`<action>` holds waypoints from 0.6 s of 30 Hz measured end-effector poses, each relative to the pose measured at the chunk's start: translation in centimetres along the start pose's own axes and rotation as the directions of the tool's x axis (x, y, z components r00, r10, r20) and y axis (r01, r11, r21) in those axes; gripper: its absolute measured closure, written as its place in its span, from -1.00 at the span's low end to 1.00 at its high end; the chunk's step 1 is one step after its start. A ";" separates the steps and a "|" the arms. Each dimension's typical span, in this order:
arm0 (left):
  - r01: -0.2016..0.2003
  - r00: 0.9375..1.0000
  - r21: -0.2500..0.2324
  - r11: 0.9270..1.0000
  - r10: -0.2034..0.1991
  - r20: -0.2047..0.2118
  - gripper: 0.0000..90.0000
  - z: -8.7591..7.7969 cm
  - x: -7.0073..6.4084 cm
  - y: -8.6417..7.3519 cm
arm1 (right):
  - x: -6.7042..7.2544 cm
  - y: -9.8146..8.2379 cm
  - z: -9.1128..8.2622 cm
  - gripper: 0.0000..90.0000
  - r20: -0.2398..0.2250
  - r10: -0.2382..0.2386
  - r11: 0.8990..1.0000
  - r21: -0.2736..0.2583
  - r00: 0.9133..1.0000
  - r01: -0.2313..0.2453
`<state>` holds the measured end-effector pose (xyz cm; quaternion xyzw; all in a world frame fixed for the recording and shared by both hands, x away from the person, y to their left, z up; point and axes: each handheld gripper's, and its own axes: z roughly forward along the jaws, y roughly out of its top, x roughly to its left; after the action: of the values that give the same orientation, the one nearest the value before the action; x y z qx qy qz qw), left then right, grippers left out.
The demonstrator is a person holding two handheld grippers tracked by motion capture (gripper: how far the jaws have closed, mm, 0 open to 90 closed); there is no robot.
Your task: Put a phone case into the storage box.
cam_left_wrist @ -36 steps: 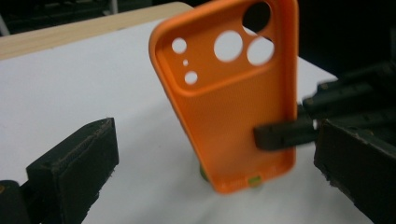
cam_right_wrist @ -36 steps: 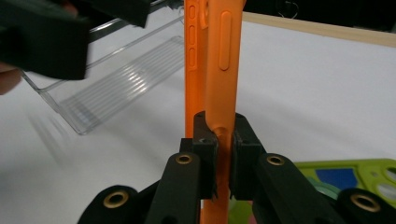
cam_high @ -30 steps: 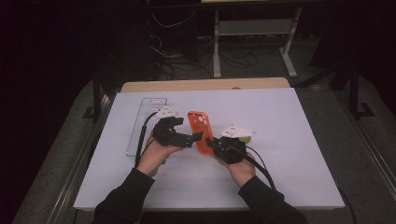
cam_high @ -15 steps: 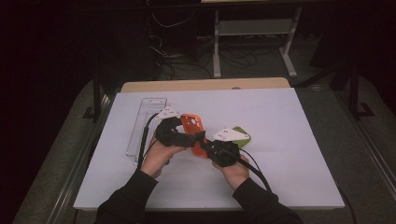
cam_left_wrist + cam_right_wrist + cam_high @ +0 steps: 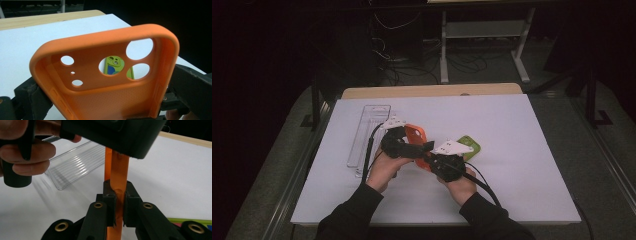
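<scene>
Two hand-held grippers hold one orange phone case (image 5: 416, 135) between them, raised just above the white table (image 5: 522, 150) near its middle. The right hand-held gripper (image 5: 119, 195) has its jaws closed tight on the case's thin wall, pinching it edge-on. The left hand-held gripper (image 5: 424, 147) clamps the case across its width: in the left gripper view its black jaws press on both side walls of the case (image 5: 107, 85), whose open inner face is turned to the camera.

For the step in hand, which appears to be repositioning or passing the case between the two grips, the judgement is that one grip should stay firm until the other is settled. The soft wall may buckle or slip under a narrow pinch, so any pull should run along the wall, not across it, and both hands should stay low over the table.

The case is a matte orange, probably silicone, with rounded corners, a raised rim and a finely textured inner face. Its camera block carries three large round openings and three smaller holes. No tears or deformation are visible.

A green phone case (image 5: 469, 146) lies flat on the table just behind the right hand (image 5: 459, 185). A clear plastic tray (image 5: 368, 132) lies to the left.
</scene>
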<state>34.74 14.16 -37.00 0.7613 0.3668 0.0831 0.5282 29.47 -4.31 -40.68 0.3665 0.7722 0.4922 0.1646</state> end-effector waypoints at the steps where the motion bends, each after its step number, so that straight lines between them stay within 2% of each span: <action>1: -0.018 1.000 0.001 1.000 0.018 -0.004 -0.99 -0.1 0.1 0.0 | 0.1 0.0 0.0 0.81 0.000 0.004 1.000 0.005 1.000 -0.004; 4: 0.004 1.000 -0.023 1.000 -0.004 -0.014 -0.86 -0.2 0.0 0.0 | 0.1 -0.1 0.1 0.80 0.000 -0.006 1.000 0.010 1.000 0.006; 6: -0.006 1.000 -0.029 1.000 0.006 -0.016 -0.78 -0.4 0.1 0.0 | 0.1 -0.1 0.1 0.80 0.001 -0.013 1.000 0.009 1.000 0.013; 8: 0.007 1.000 -0.040 0.999 -0.008 -0.015 -0.70 -0.5 0.1 0.0 | 0.2 -0.1 0.1 0.80 0.000 -0.015 1.000 0.013 1.000 0.015; 10: 0.005 1.000 -0.037 0.999 -0.005 -0.012 -0.69 -0.6 0.1 0.0 | 0.2 -0.1 0.1 0.80 0.002 -0.019 1.000 0.014 1.000 0.019; 11: 0.003 1.000 -0.043 0.999 -0.003 -0.009 -0.69 -0.5 0.1 -0.1 | 0.4 -0.2 0.1 0.80 -0.004 -0.001 1.000 0.025 1.000 0.001; 18: 0.020 1.000 -0.038 0.999 -0.020 0.003 -0.65 -0.5 0.3 -0.1 | 0.3 -0.2 0.1 0.77 0.000 -0.019 0.999 0.026 1.000 0.019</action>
<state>34.63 14.75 -36.89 0.7476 0.3721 0.0837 0.5437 29.28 -4.04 -40.84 0.3615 0.7818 0.4805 0.1648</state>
